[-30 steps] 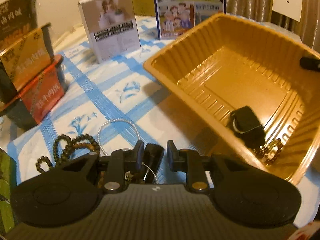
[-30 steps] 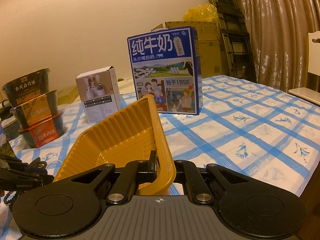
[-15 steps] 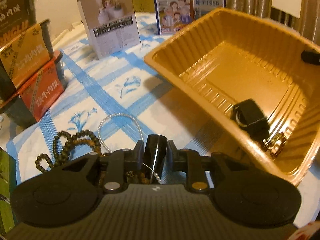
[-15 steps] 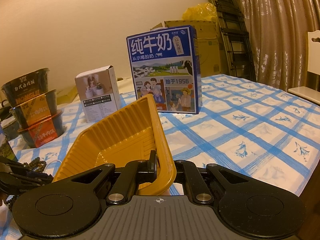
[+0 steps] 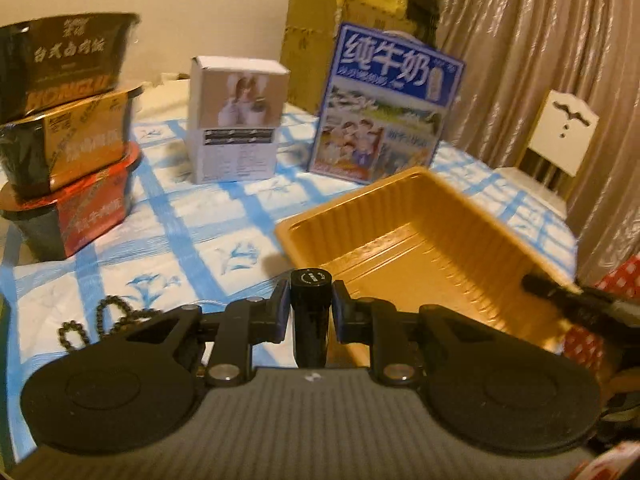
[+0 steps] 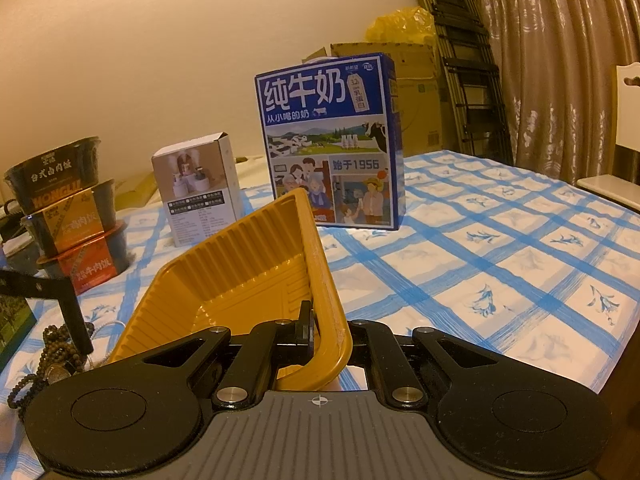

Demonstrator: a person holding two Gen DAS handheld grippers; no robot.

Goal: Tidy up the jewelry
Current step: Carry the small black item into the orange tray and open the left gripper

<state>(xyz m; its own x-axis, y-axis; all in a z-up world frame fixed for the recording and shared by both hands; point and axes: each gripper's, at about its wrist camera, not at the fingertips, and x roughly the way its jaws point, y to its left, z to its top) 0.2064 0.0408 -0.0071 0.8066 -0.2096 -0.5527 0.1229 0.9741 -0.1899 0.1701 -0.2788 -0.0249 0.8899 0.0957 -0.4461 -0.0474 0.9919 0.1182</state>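
My left gripper (image 5: 310,300) is shut on a small black cylinder (image 5: 311,312), held upright above the tablecloth. The yellow plastic tray (image 5: 480,240) lies just beyond and to the right; what lies on its floor is hidden behind the gripper. A dark bead bracelet (image 5: 100,320) lies on the cloth at lower left. In the right wrist view my right gripper (image 6: 320,328) is shut on the near rim of the yellow tray (image 6: 248,256). The beads (image 6: 52,356) lie at far left, under a left gripper finger (image 6: 68,308).
A blue milk carton (image 6: 328,140) and a white box (image 6: 196,188) stand behind the tray. Stacked instant-food bowls (image 5: 68,132) are at the left. A white chair (image 5: 560,136) and curtains stand at the right, beyond the table edge.
The left gripper closed on the black cylinder and lifted it off the cloth, tipping the view upward. The right gripper and the tray have not moved.
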